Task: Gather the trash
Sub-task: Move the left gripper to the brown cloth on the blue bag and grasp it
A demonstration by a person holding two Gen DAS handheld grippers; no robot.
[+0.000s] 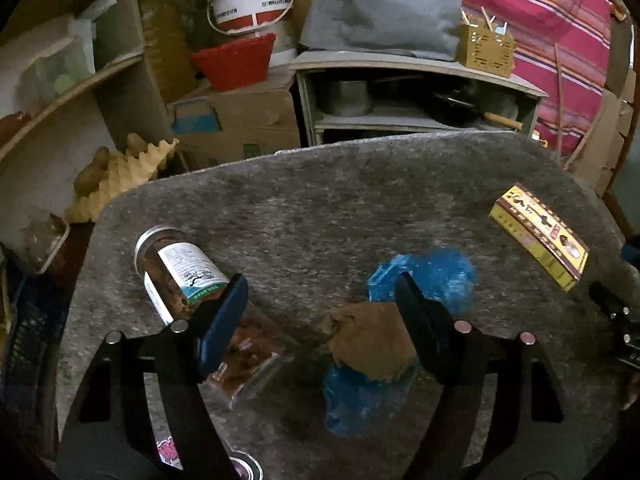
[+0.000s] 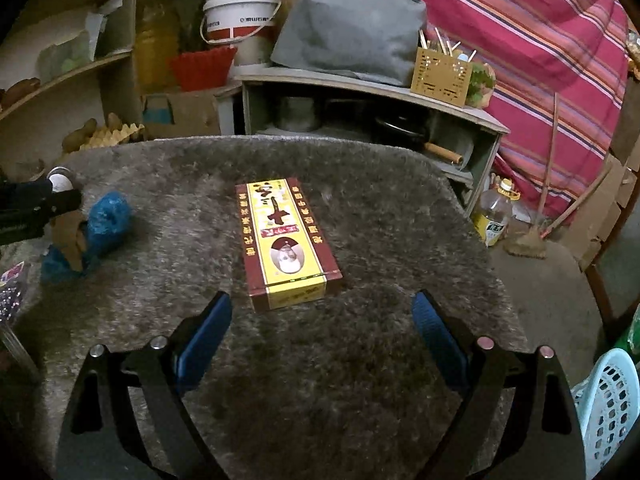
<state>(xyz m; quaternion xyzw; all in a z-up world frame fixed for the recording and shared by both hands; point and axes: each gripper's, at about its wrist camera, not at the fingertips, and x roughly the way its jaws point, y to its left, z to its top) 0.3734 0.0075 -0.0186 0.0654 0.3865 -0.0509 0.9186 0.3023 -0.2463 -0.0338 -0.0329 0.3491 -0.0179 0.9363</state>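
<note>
Trash lies scattered on the grey tabletop (image 2: 360, 360); taking the box (image 2: 286, 240) as landmark, the blue bag (image 2: 108, 216) with a brown scrap (image 1: 372, 340) on it sits well to its left, and the jar (image 1: 188, 280) lies on its side further left again. The right gripper (image 2: 322, 320) hovers just short of the box's near end, jaws wide and empty, the box lined up lengthwise between them. The left gripper (image 1: 320, 312) stands fairly wide, nothing pressed between its pads, one finger over the jar and the other over the bag. For the right, the best move is probably to slide forward and low so the pads meet the box's long sides squarely, then squeeze gently, since thin card may crush. The left should likely centre on one item first; straddling two risks a poor pinch.
</note>
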